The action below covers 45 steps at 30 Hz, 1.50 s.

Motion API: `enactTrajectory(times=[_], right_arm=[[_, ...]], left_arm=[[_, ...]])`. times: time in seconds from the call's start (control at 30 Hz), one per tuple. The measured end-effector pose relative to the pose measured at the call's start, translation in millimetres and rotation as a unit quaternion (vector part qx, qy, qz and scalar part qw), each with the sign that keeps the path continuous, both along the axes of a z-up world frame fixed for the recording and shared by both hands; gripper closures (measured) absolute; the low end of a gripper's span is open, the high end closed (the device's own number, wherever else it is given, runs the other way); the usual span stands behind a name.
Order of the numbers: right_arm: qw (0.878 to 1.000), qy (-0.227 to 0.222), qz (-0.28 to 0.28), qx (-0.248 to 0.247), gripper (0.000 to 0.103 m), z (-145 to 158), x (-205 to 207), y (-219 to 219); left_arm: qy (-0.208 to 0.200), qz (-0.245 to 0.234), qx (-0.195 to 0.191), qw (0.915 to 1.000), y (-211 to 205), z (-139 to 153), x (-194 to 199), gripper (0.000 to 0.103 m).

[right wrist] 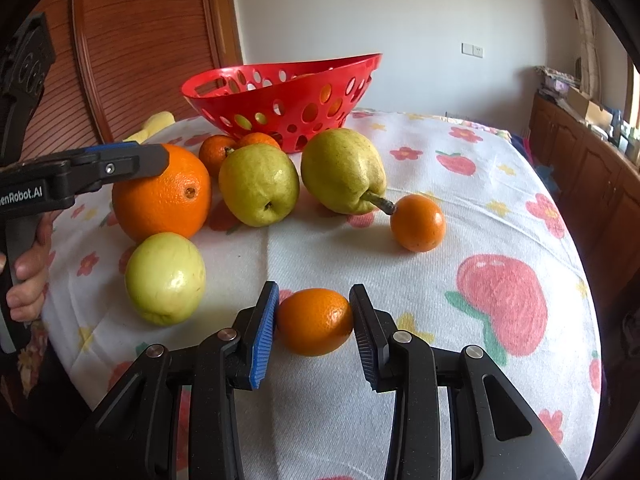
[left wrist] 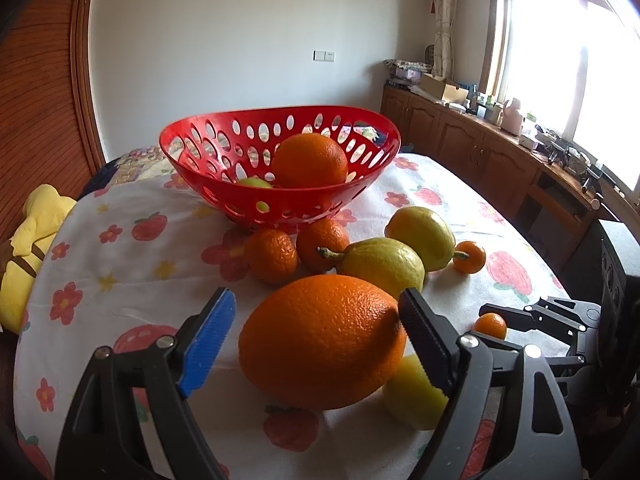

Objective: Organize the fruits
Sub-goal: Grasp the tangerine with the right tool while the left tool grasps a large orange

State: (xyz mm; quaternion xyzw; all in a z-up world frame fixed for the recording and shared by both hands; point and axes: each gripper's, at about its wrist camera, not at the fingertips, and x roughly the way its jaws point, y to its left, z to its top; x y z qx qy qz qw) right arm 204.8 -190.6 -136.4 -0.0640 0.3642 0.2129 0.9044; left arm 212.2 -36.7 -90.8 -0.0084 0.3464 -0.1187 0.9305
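A red perforated basket at the back of the table holds a large orange and a small green fruit. My left gripper is open around a big orange on the cloth; its black finger touches the orange, the blue one stands apart. My right gripper is shut on a small tangerine resting on the cloth. Two pears, three small tangerines and a green apple lie between.
The table wears a white cloth with strawberry and flower prints. A yellow soft toy lies at its left edge. Wooden cabinets with clutter run under a bright window on the right. A wooden panel wall stands behind.
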Motion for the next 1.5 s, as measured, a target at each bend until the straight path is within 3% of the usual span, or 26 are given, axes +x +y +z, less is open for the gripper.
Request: enactTrajectory(times=[0.67, 0.77, 1.5], right_arm=[[1.0, -0.005, -0.002, -0.004, 0.067, -1.1, -1.4, 1.1], [1.0, -0.005, -0.002, -0.004, 0.067, -1.2, -1.8, 1.2], [1.0, 0.001, -0.005, -0.008, 0.066, -4.7, -0.3, 1.6]], left_arm=[[0.036, -0.009, 0.05, 0.9981, -12.6, -23.4, 10.7, 0.005], [0.052, -0.011, 0.042, 0.9977, -11.0, -28.8, 13.4, 0.005], [0.05, -0.021, 0.006, 0.9985, 5.6, -27.8, 4.3, 0.007]])
